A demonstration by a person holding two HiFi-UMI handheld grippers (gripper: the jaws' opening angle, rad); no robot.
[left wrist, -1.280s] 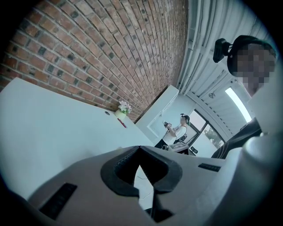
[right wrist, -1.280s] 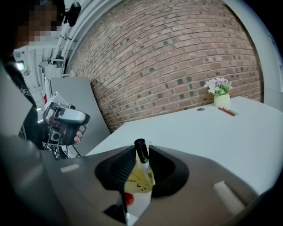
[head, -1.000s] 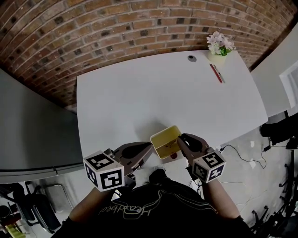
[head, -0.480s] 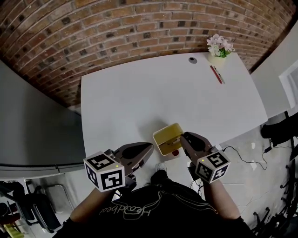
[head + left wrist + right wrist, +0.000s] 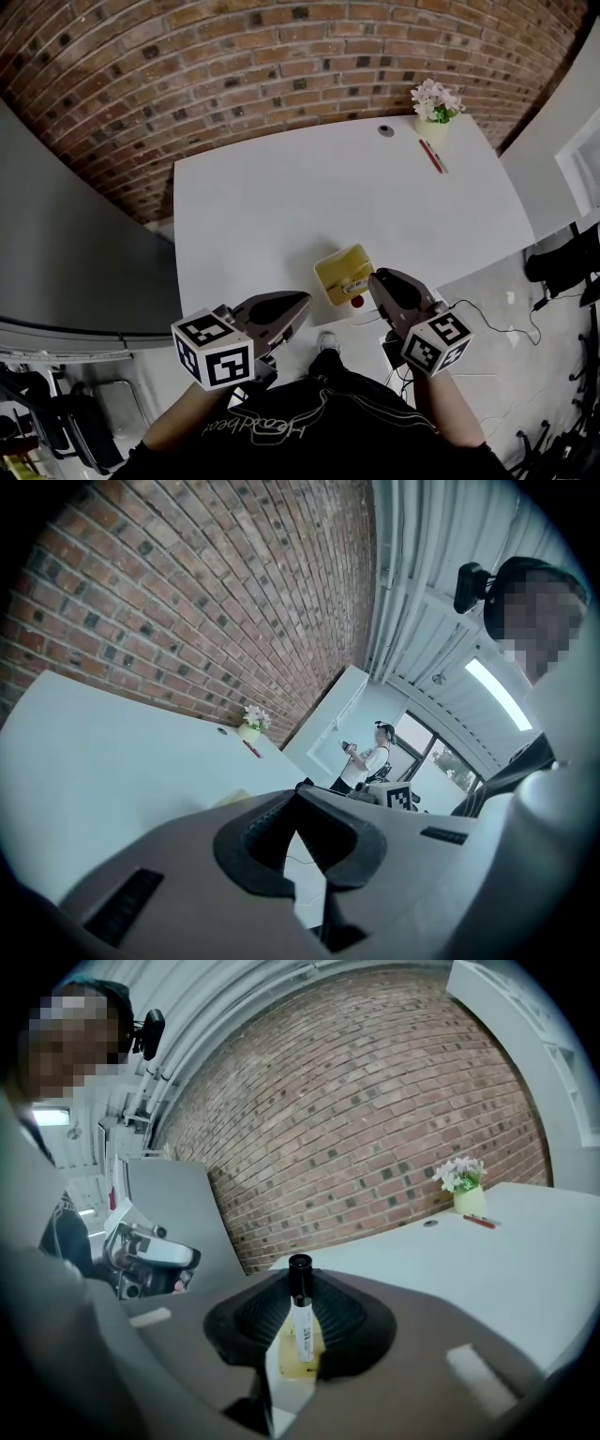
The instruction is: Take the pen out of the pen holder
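The yellow pen holder (image 5: 343, 272) stands close to the table's near edge. My right gripper (image 5: 379, 281) is at its right near corner, shut on a pen (image 5: 300, 1321) with a white barrel and a black cap. That pen stands upright between the jaws, with the pen holder (image 5: 281, 1365) right behind its lower part. A small red bit (image 5: 356, 301) shows between holder and gripper; I cannot tell what it is. My left gripper (image 5: 298, 305) hangs off the table's edge, left of the holder, jaws shut on nothing (image 5: 298, 795).
At the table's (image 5: 262, 197) far right corner stand a small pot of pale flowers (image 5: 431, 101), a red pen (image 5: 431, 156) lying flat and a grey round disc (image 5: 386, 130). A brick wall runs behind the table. A cable (image 5: 487, 319) lies on the floor at the right.
The head view has drifted, so the table sits higher in the picture. The left gripper now stands a little further from the holder. The right gripper stays at the holder's corner.
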